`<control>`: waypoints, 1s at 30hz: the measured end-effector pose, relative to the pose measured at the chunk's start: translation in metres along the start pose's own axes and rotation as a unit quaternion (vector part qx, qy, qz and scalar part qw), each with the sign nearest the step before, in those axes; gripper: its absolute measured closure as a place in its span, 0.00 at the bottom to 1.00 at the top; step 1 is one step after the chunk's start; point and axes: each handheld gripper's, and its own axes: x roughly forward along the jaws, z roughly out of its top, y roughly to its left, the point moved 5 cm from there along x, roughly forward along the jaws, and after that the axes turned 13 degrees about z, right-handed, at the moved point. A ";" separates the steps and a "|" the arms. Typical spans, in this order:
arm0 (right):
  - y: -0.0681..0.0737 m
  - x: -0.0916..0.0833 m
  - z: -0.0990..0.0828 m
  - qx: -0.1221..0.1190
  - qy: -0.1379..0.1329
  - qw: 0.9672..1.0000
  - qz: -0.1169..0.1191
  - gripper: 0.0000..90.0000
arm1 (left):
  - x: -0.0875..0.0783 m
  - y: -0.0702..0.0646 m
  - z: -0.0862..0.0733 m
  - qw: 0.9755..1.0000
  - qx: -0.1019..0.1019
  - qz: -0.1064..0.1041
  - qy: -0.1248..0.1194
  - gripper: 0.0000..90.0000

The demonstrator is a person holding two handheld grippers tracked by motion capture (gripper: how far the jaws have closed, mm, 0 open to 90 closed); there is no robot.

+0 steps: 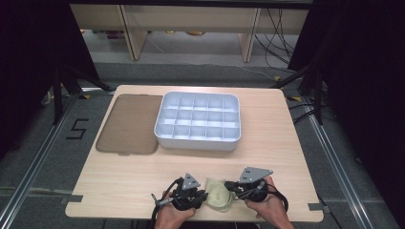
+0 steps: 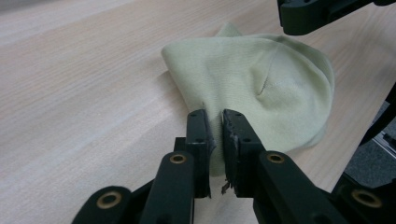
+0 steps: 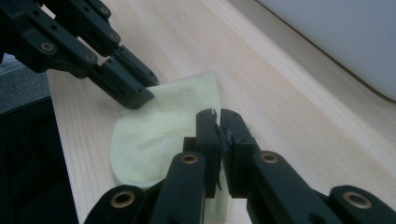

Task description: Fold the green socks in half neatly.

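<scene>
A pale yellow-green sock lies crumpled near the front edge of the wooden table, between my two grippers. My left gripper holds its left side. In the left gripper view the jaws pinch a fold of the sock. My right gripper holds the right side. In the right gripper view its jaws are shut on the sock's edge, with the left gripper's fingertips on the far side.
A white tray with several empty compartments stands at the middle back of the table. A flat brown lid lies to its left. The table's front edge runs just below my hands.
</scene>
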 end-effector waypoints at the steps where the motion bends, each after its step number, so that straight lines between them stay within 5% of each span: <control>1: 0.001 0.000 0.000 0.000 -0.001 1.000 0.002 0.96 | 0.000 0.000 0.001 1.000 -0.008 0.001 -0.002 0.91; 9: 0.006 0.003 0.003 -0.004 -0.008 1.000 0.011 0.96 | -0.004 0.010 0.005 1.000 0.011 0.017 -0.006 0.92; 13: 0.014 0.010 0.005 -0.008 -0.005 1.000 0.022 0.96 | -0.005 0.012 0.008 1.000 0.004 0.028 -0.009 0.92; 30: 0.034 0.046 0.010 -0.024 0.022 0.998 0.060 0.97 | -0.010 0.015 0.014 0.999 0.017 0.023 -0.014 0.92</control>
